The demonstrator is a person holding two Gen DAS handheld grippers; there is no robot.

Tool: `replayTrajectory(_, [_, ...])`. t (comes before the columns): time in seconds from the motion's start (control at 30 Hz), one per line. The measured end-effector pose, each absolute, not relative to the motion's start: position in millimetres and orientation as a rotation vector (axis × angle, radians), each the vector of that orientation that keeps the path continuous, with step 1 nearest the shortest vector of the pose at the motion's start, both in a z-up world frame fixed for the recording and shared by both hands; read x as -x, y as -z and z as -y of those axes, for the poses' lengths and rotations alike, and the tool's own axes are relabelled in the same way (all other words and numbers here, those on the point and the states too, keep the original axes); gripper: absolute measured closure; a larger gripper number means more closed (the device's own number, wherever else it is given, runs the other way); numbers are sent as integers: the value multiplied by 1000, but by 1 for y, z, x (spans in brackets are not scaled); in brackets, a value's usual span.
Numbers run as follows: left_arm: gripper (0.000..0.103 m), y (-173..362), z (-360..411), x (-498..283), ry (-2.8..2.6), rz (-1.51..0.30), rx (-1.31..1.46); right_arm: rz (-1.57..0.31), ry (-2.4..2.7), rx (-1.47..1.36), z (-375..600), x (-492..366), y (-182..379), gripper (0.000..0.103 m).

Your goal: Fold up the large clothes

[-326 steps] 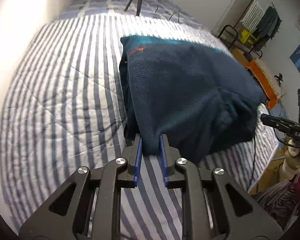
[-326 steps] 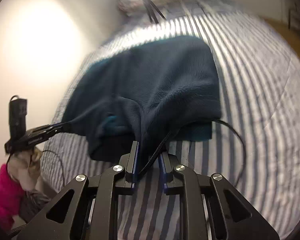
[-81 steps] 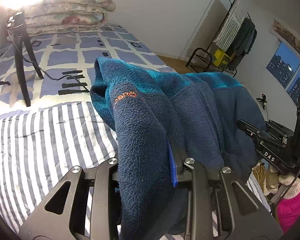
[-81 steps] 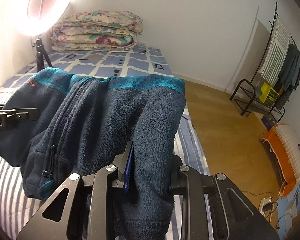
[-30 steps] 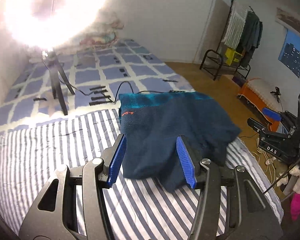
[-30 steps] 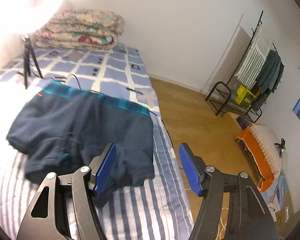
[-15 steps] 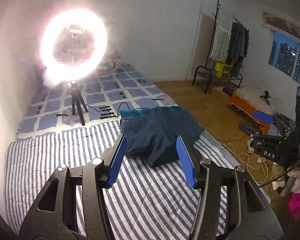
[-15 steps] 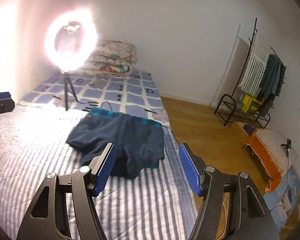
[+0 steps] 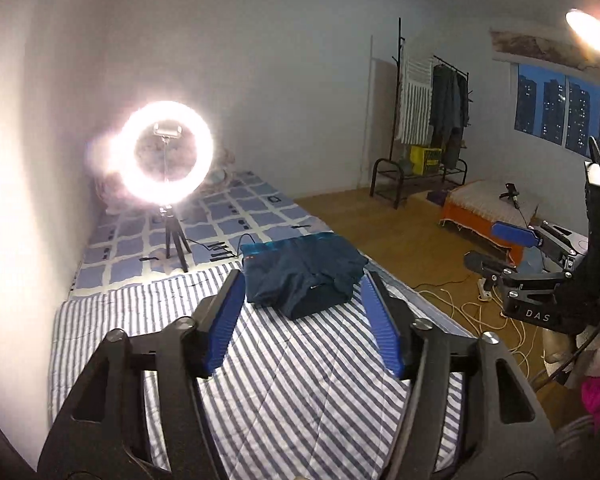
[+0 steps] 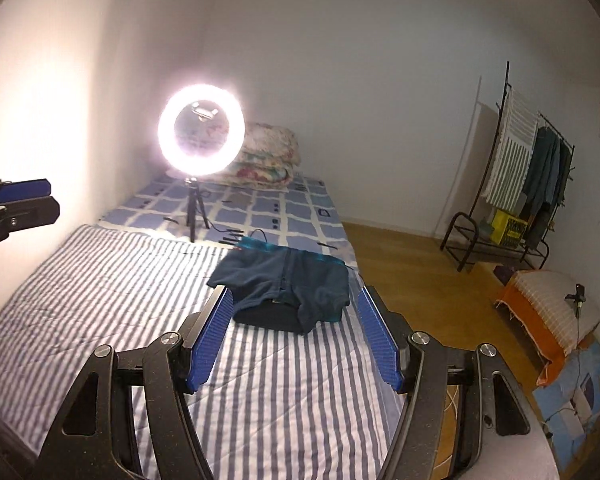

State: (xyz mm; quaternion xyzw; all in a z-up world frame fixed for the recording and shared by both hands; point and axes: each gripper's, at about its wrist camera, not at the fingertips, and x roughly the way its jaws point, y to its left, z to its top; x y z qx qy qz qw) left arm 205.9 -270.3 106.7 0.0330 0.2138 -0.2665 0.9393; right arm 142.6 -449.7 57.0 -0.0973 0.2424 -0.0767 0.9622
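The folded jacket (image 9: 302,276) was left on the bed (image 9: 300,380), both grippers (image 9: 302,328) (image 10: 294,338) drawn back empty, left jaws just widened, folding apparently completed.

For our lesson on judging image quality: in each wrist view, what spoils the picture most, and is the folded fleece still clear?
Left wrist view: the ring light flares, washing out the wall and bedding behind it; ceiling lamp glares too. Right wrist view: ring light blows out and the striped cover looks smeared at left. Both: fisheye bends the edges; the folded fleece stays sharp but dark.
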Motion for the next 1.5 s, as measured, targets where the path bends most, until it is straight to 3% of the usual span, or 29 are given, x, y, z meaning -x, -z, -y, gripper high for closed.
replayTrajectory(0.2, [37, -97, 255, -154, 531, -427, -93, -471, 130, 184, 429, -106, -48, 38])
replayTrajectory(0.47, [21, -66, 240, -113, 497, -439, -98, -488, 111, 145, 410, -73, -17, 37])
replayTrajectory(0.87, [0, -30, 233, -114, 424, -424, -90, -478, 141, 105, 399, -66, 16, 21])
replayTrajectory(1.5, [0, -3, 232, -128, 358, -504, -113, -538, 194, 76, 410, -75, 33, 16])
